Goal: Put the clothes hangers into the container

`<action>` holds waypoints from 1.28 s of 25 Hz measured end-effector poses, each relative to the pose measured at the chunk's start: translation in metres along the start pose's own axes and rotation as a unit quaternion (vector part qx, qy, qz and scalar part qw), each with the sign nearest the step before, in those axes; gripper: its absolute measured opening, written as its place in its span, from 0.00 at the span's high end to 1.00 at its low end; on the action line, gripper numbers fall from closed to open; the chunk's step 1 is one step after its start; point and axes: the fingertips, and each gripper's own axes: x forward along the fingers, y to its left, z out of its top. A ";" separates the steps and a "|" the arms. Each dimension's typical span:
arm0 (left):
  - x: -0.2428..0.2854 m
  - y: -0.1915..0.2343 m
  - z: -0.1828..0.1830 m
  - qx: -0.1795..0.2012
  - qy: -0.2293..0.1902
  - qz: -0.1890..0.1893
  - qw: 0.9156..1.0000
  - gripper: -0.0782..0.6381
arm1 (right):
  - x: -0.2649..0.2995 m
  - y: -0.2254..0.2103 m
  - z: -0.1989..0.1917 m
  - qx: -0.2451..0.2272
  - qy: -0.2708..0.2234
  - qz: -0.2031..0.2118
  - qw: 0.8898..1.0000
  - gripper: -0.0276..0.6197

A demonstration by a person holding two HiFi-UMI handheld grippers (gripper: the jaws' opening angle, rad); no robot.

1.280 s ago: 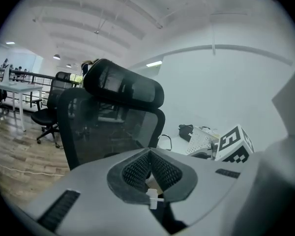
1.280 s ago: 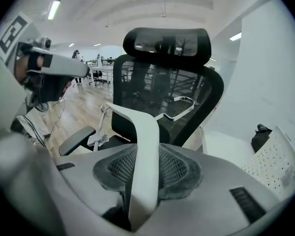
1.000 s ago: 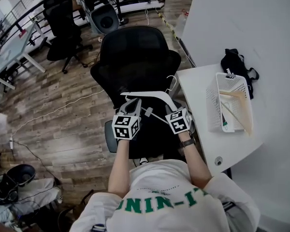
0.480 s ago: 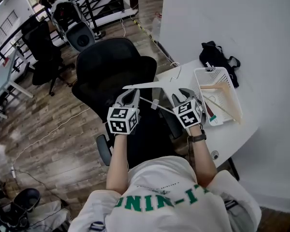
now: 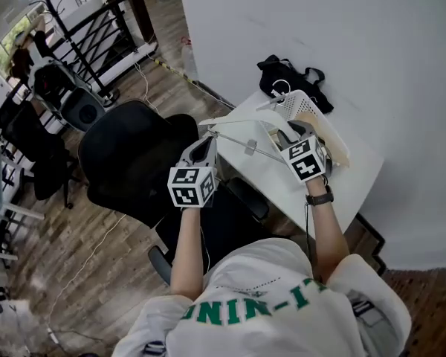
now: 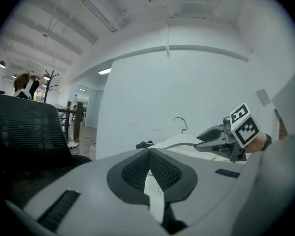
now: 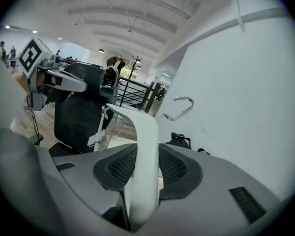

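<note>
A white clothes hanger (image 5: 241,122) with a metal hook and a clip bar hangs in the air between my two grippers, above the table's near edge. My left gripper (image 5: 206,146) is shut on its left end, and a thin white strip shows between the pads (image 6: 137,168). My right gripper (image 5: 286,132) is shut on the hanger's right arm (image 7: 145,146), next to the white slotted basket (image 5: 301,104). A wooden hanger (image 5: 331,136) lies in the basket. The hook (image 7: 179,107) points toward the wall.
The white table (image 5: 271,175) stands against a white wall, with a black bag (image 5: 286,73) behind the basket. A black office chair (image 5: 134,155) stands to the left of the table, under my left arm. Wooden floor, more chairs and a railing lie far left.
Both grippers have carried the hanger to the right, from over the black chair to the table's edge beside the basket. Their grips look unchanged.
</note>
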 end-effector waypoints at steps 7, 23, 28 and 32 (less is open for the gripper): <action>0.069 -0.069 0.002 0.007 0.009 -0.093 0.996 0.87 | -0.033 -0.078 -0.039 0.042 0.015 -0.073 0.996 0.73; 0.137 -0.145 -0.010 0.024 0.026 -0.159 0.987 0.87 | -0.051 -0.143 -0.139 0.056 0.105 -0.120 0.986 0.73; 0.140 -0.140 -0.018 0.030 0.036 -0.142 0.989 0.87 | -0.021 -0.129 -0.160 0.044 0.137 -0.089 0.985 0.73; 0.141 -0.128 -0.015 0.030 0.036 -0.126 0.991 0.87 | 0.010 -0.113 -0.156 0.033 0.150 -0.049 0.987 0.73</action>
